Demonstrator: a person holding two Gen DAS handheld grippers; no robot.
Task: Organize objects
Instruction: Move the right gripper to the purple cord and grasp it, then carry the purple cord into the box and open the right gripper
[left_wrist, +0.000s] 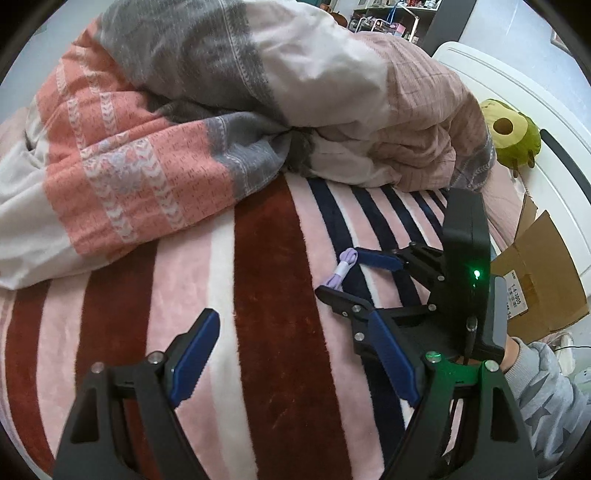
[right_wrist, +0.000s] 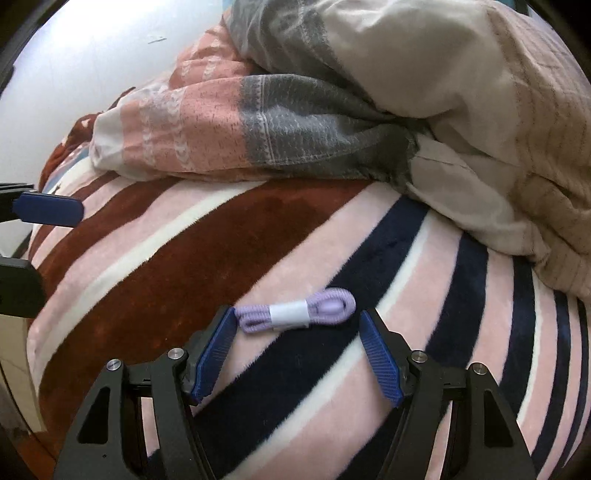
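One rumpled quilt (right_wrist: 332, 110), striped blanket (right_wrist: 221, 240), avocado plush (left_wrist: 513, 133)

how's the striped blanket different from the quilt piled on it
The striped blanket lies spread flat; the quilt is bunched in a heap at the back. The blanket is fuzzy, in dark red, pink, white and navy; the quilt is woven, in salmon, grey and cream. Both are striped bedding.

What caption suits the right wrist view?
Open right gripper poised around a lilac lace bundle lying on the striped blanket.
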